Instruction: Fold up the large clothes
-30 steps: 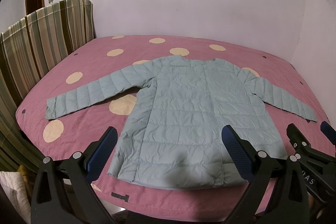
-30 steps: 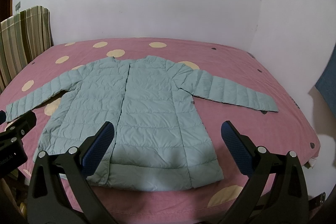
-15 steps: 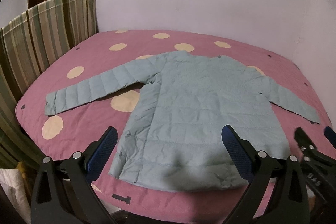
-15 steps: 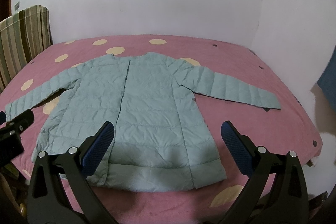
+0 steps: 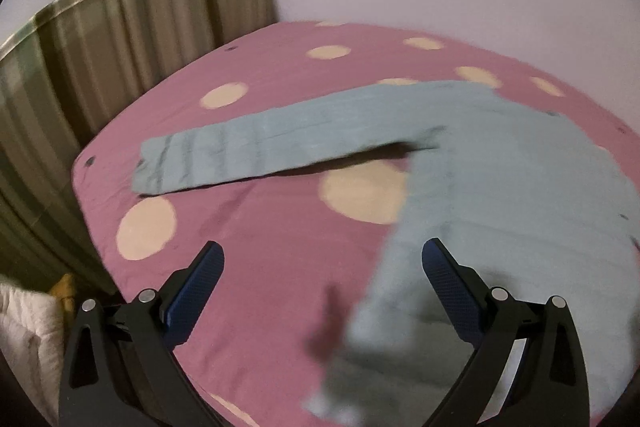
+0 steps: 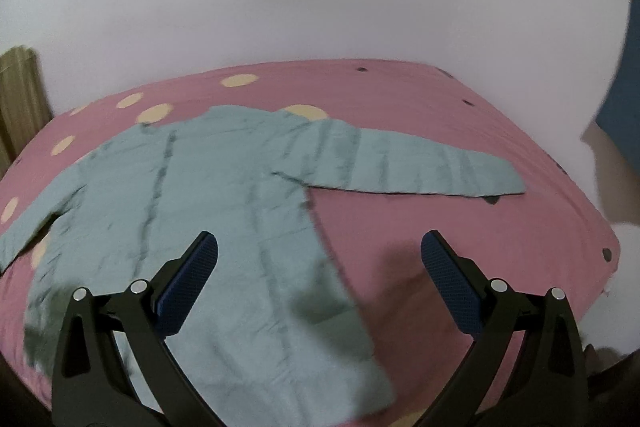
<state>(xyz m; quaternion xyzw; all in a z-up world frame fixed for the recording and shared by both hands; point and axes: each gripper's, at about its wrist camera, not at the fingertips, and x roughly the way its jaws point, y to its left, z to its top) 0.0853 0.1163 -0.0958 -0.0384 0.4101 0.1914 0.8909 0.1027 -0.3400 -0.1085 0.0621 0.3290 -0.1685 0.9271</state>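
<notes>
nearest in each wrist view are the tools themselves. the left gripper [image 5: 322, 267] has its fingers [image 5: 194, 297] spread wide and holds nothing; below it is bare pink bed cover and, under its right finger, the left side of the jacket [image 5: 500, 195]. the right gripper [image 6: 318, 259] is also wide and empty, with its left finger over the lower body of the jacket [image 6: 208, 211] and its right finger over bare cover. neither tool touches the cloth, as far as the blurred pictures let me tell.

the jacket lies flat on the bed [image 5: 280, 251], hem toward the near edge and collar toward the far edge by the wall. its left sleeve [image 5: 256, 147] reaches out toward the left edge of the bed, near the striped cloth [image 5: 120, 67] that hangs there. its right sleeve [image 6: 420, 167] reaches toward the right edge.

i judge the folding is not yet begun: the jacket is fully spread and both sleeves are out. the step in hand looks like the approach, each tool aimed to its own side. the next move probably calls for lowering each tool to a sleeve end, closing on the thick quilted cloth, and carrying it inward over the body. padded cloth may slip or spring back, so a deep bite is wise.
</notes>
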